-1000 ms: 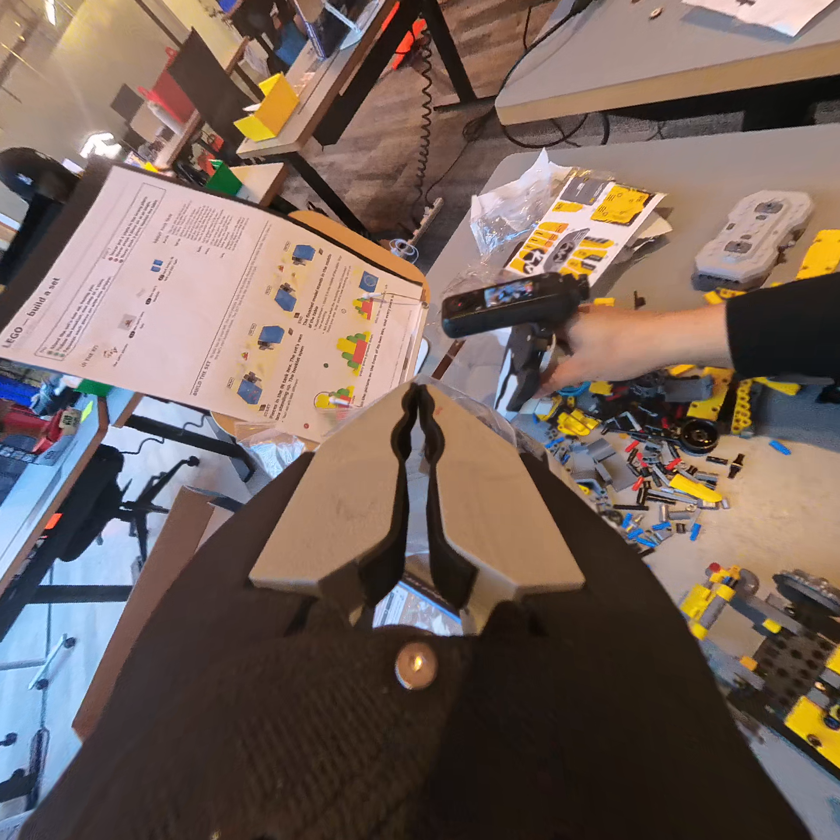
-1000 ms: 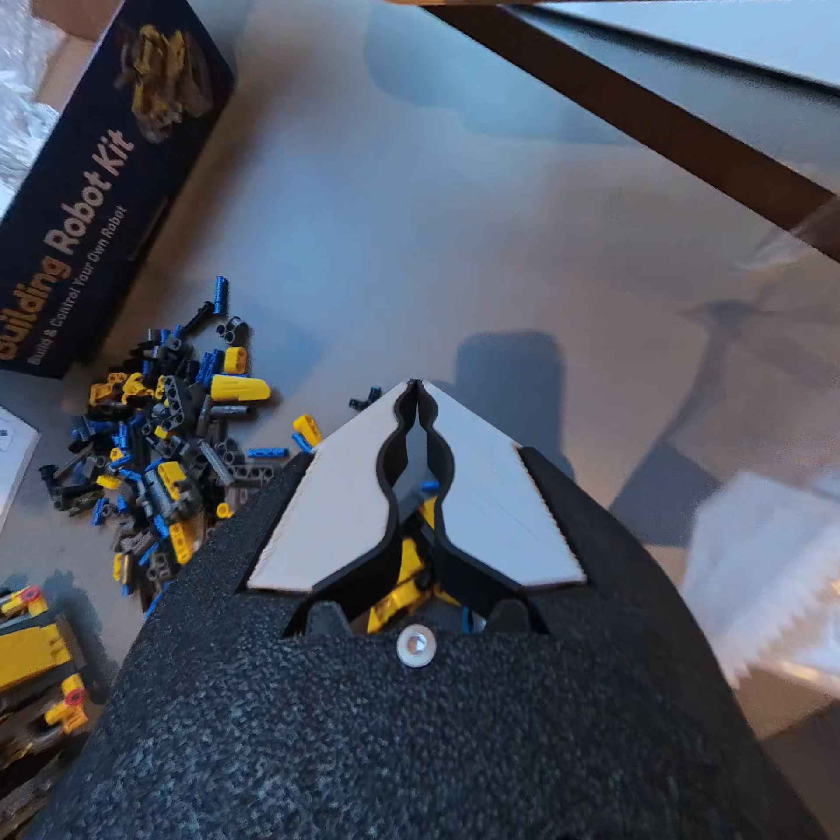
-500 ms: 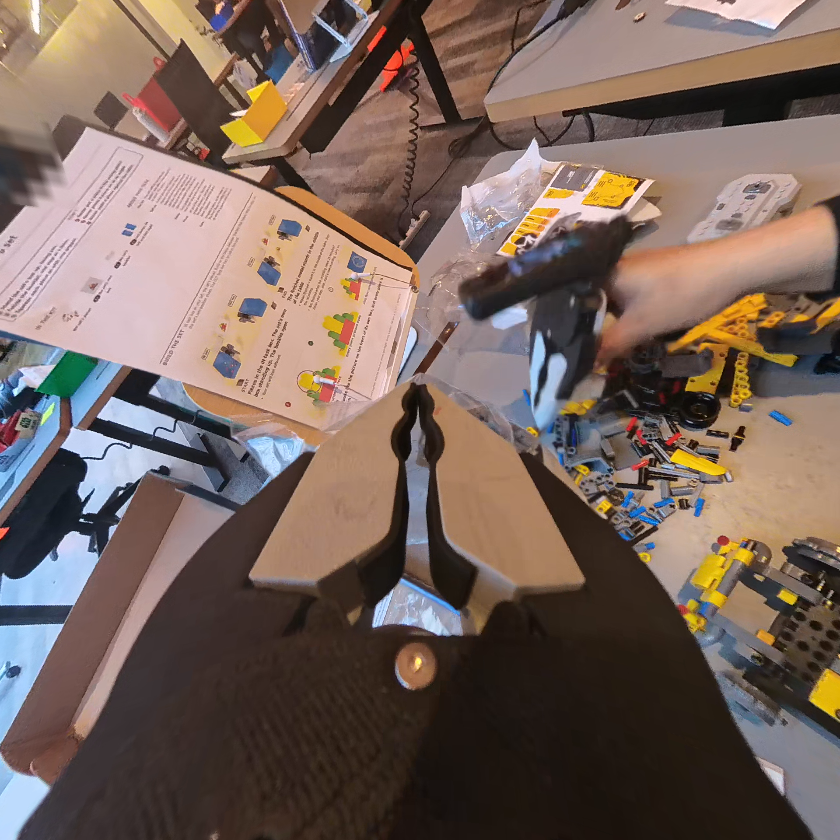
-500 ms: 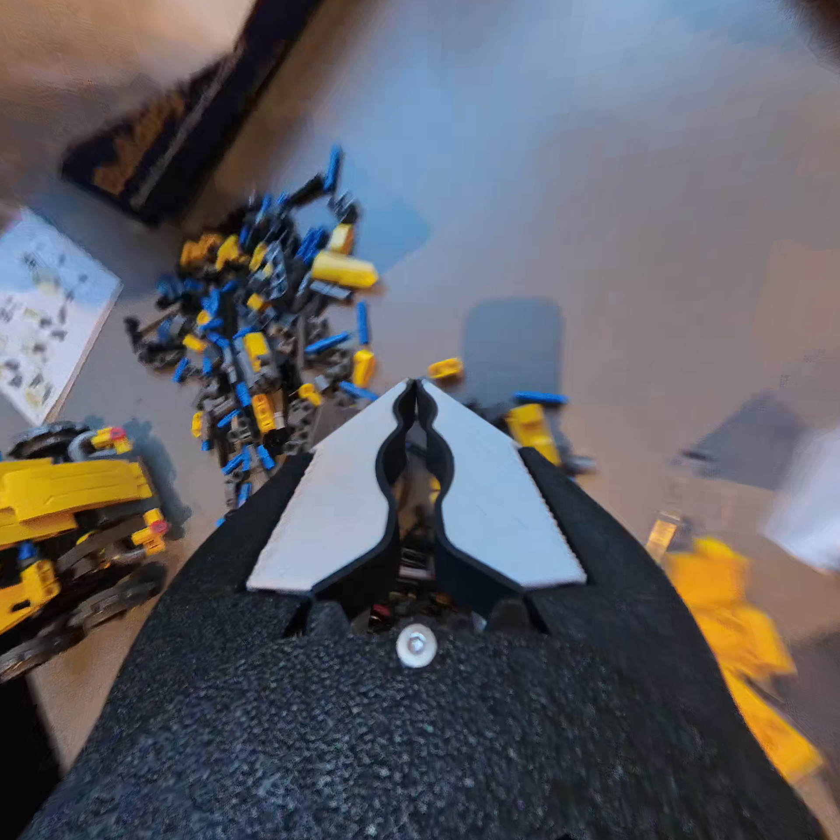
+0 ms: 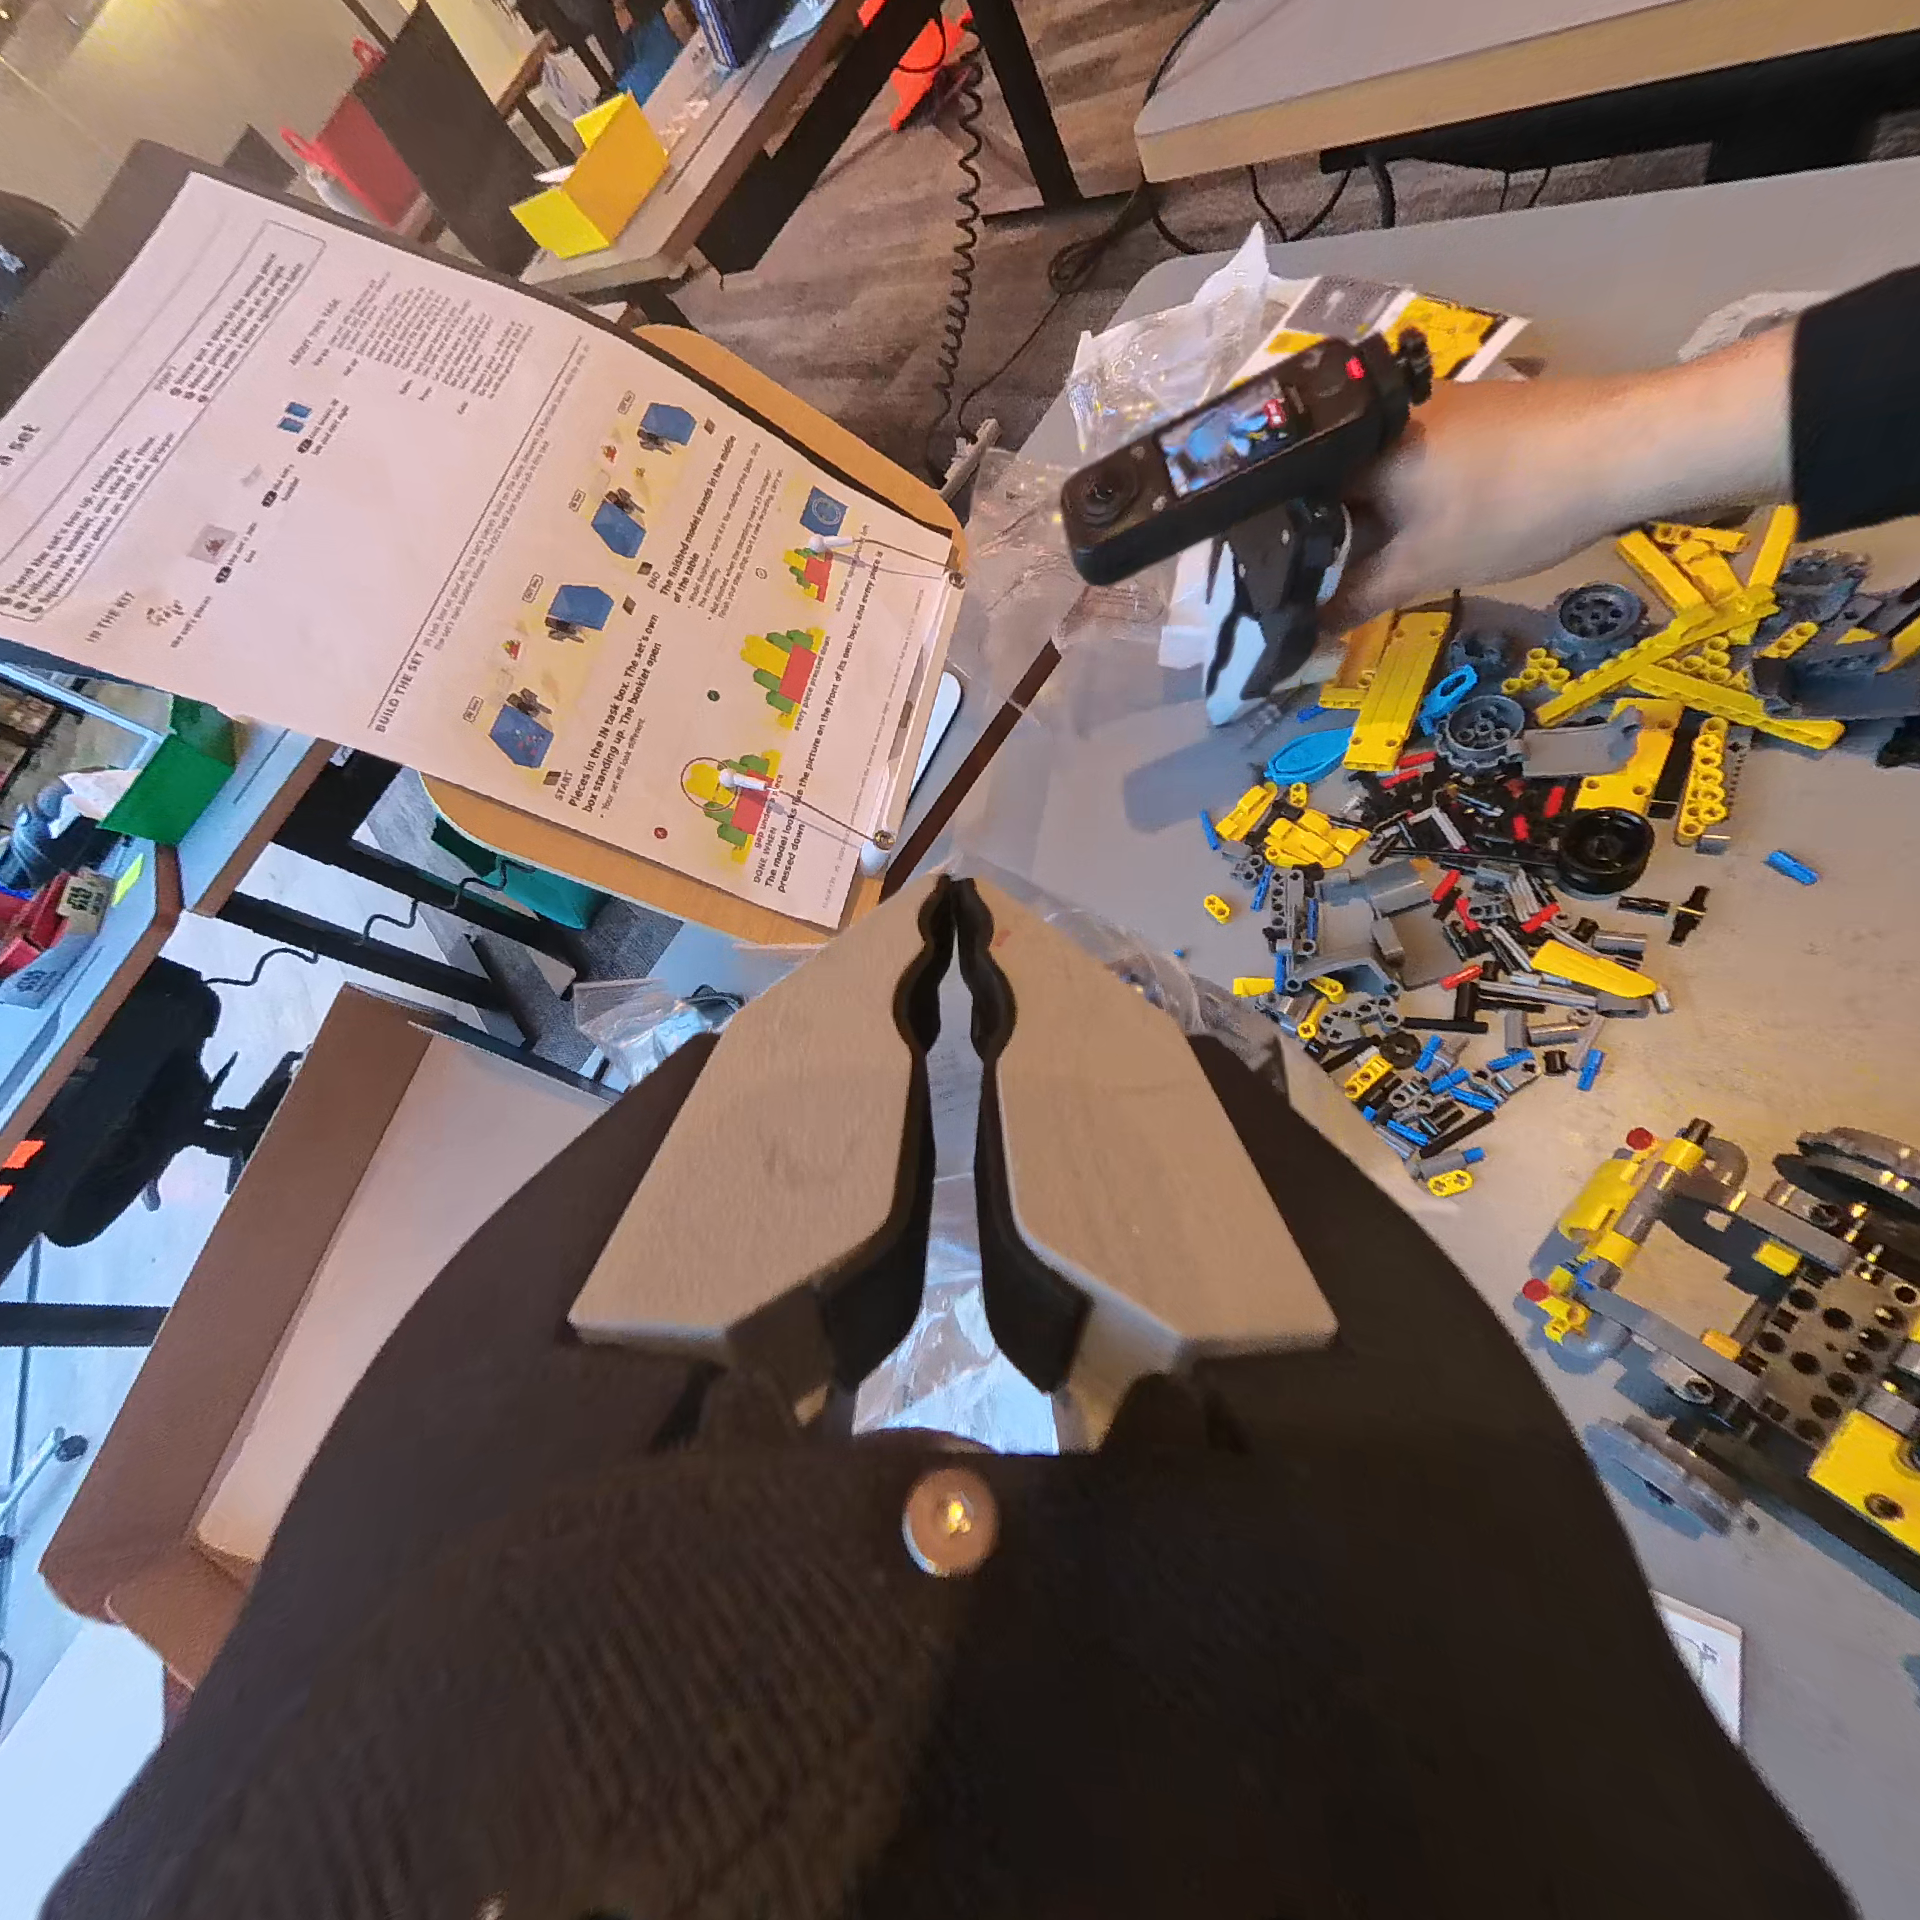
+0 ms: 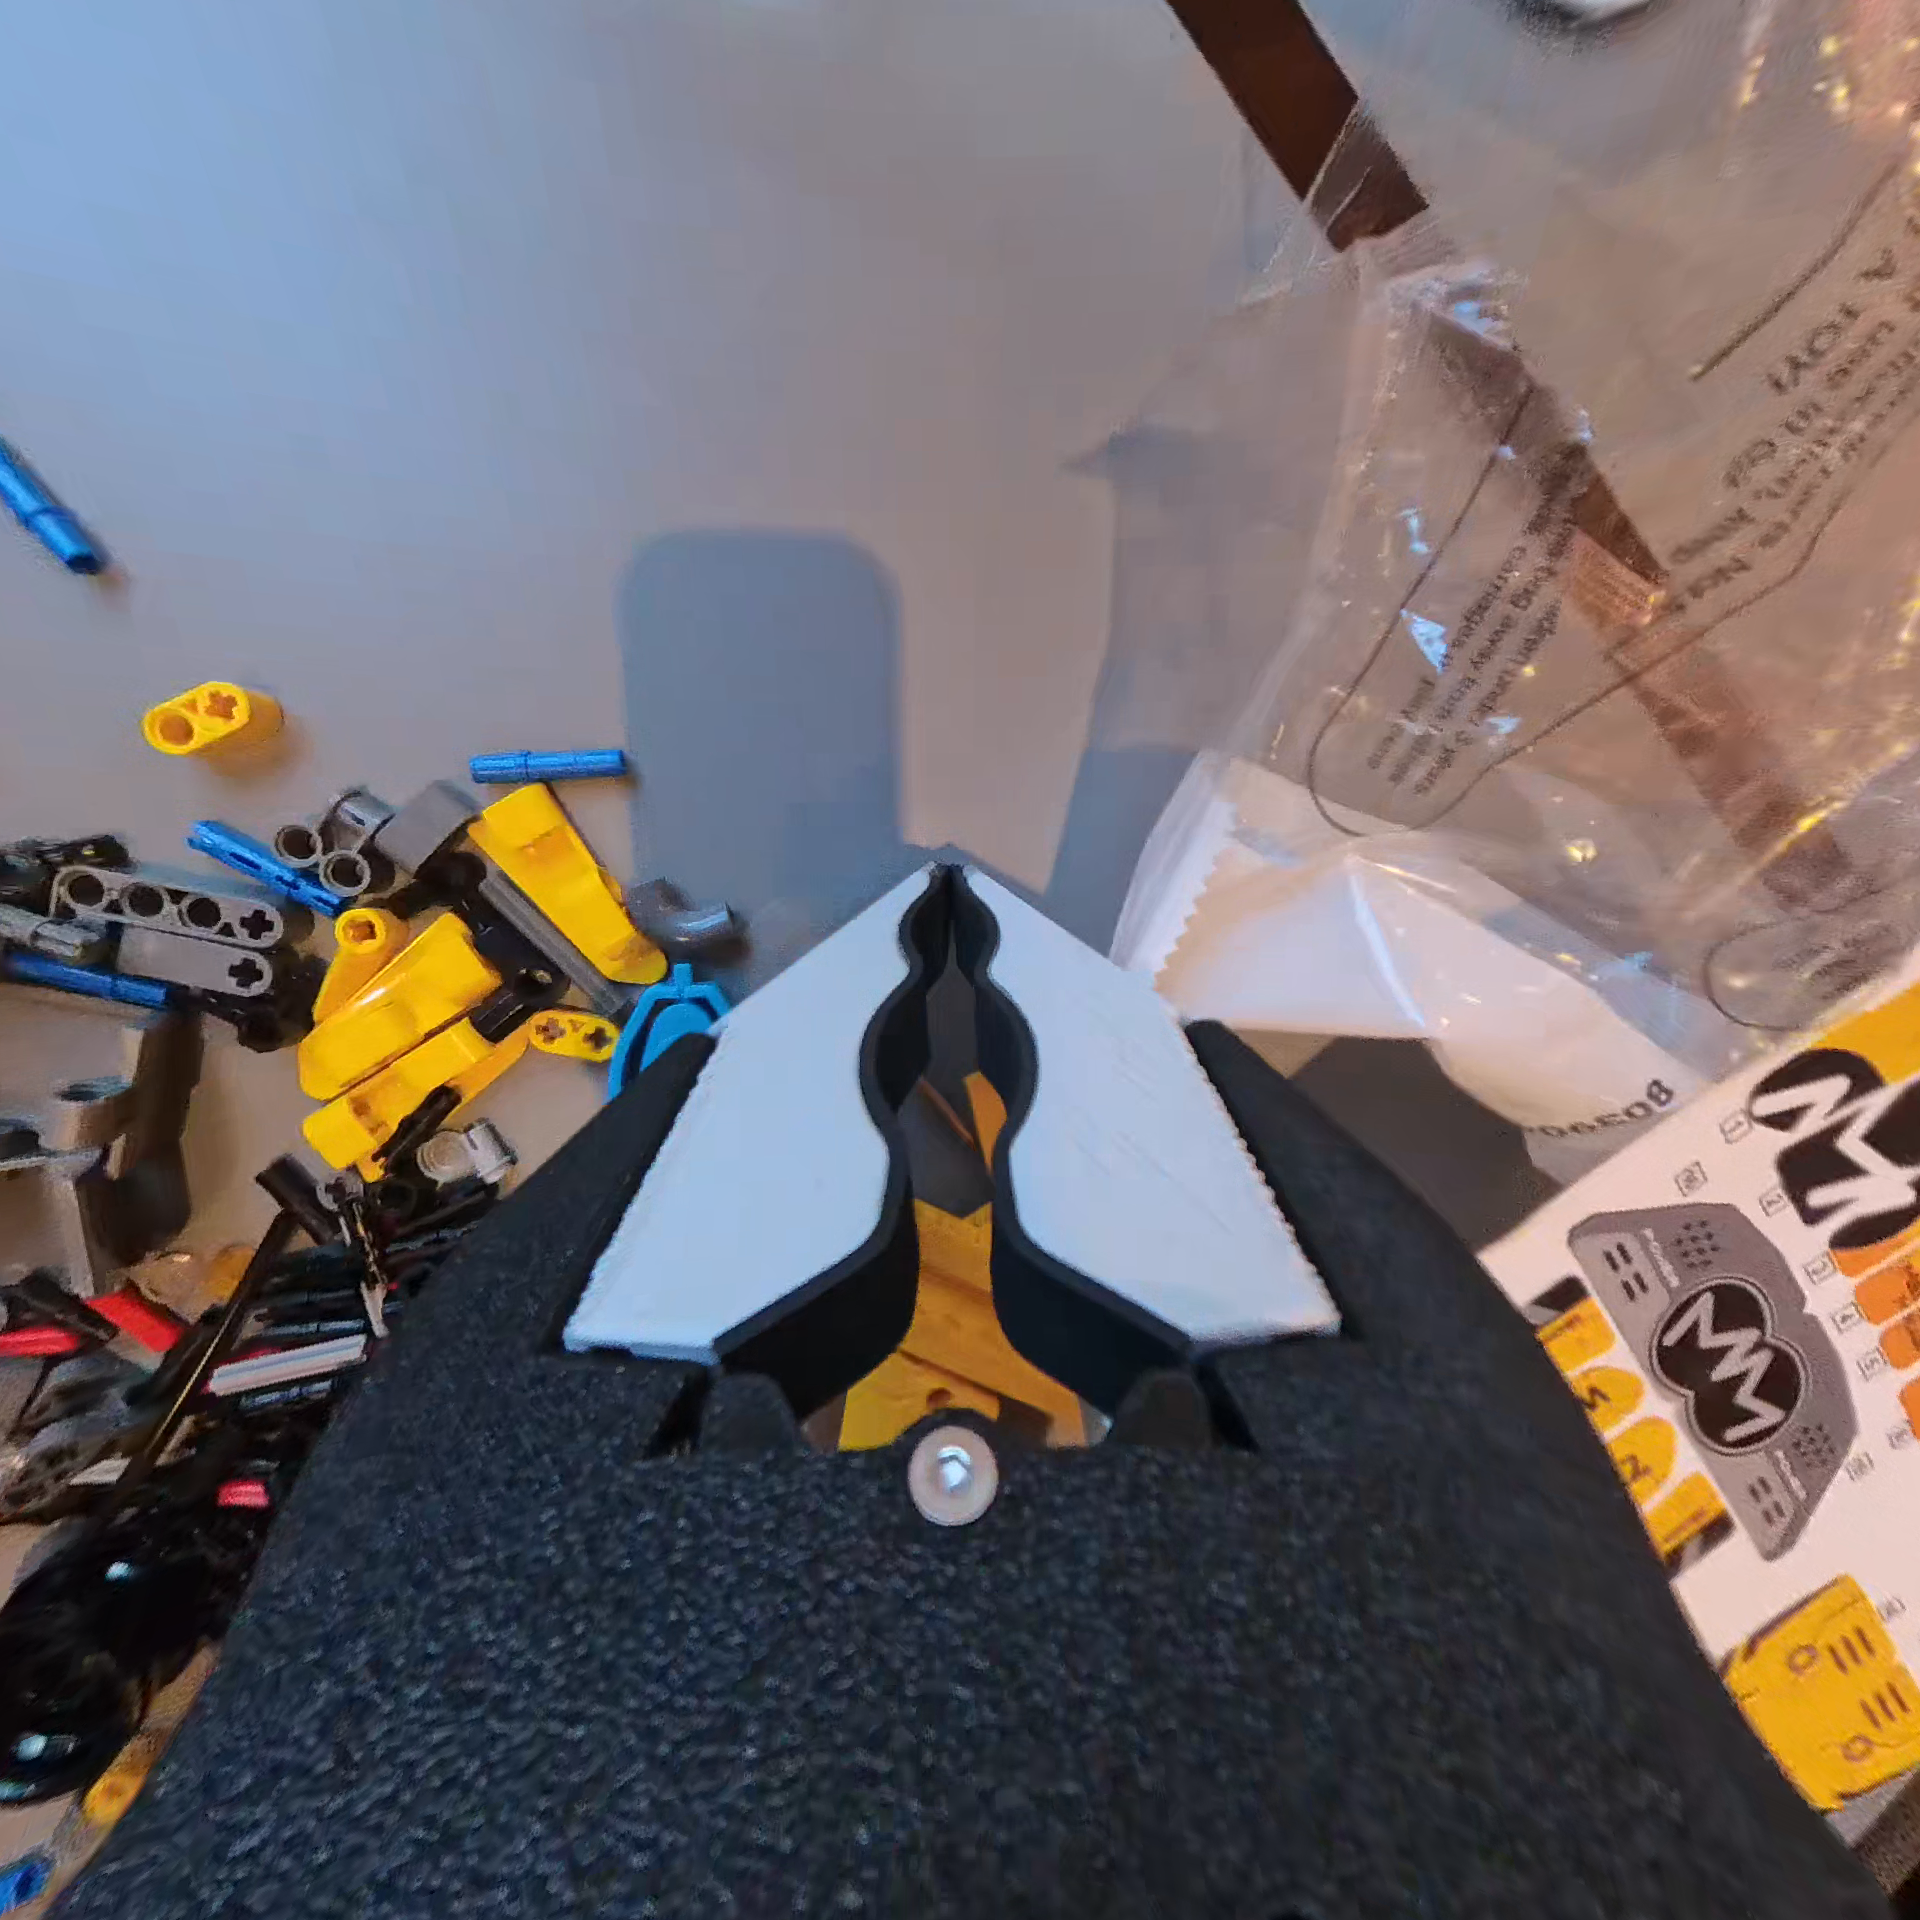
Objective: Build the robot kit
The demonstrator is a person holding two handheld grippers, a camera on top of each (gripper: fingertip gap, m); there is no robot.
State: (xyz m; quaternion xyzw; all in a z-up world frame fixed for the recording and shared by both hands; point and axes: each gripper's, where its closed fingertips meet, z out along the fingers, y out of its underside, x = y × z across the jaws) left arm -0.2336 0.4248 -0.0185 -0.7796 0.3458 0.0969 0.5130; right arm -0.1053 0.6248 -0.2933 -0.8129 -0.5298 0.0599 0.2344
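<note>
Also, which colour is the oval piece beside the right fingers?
Blue oval piece; the right wrist view shows it best.

Left gripper (image 5: 951, 894): textured matte black housing, broad and rounded; two pale grey wedge-shaped fingers (image 5: 790, 1132) lined with black wavy-edged pads; one round silver screw (image 5: 949, 1523) centred below the fingers.

Right gripper (image 6: 948, 878): coarse-grained black housing of the same shape; light grey fingers (image 6: 1122, 1132) with finely serrated outer edges and black contoured pads; one silver screw (image 6: 951, 1473) at centre. In the left wrist view this unit carries a black oblong camera (image 5: 1231, 457) with a small lit screen on top.

Person: black long sleeve (image 5: 1855, 400).
</note>
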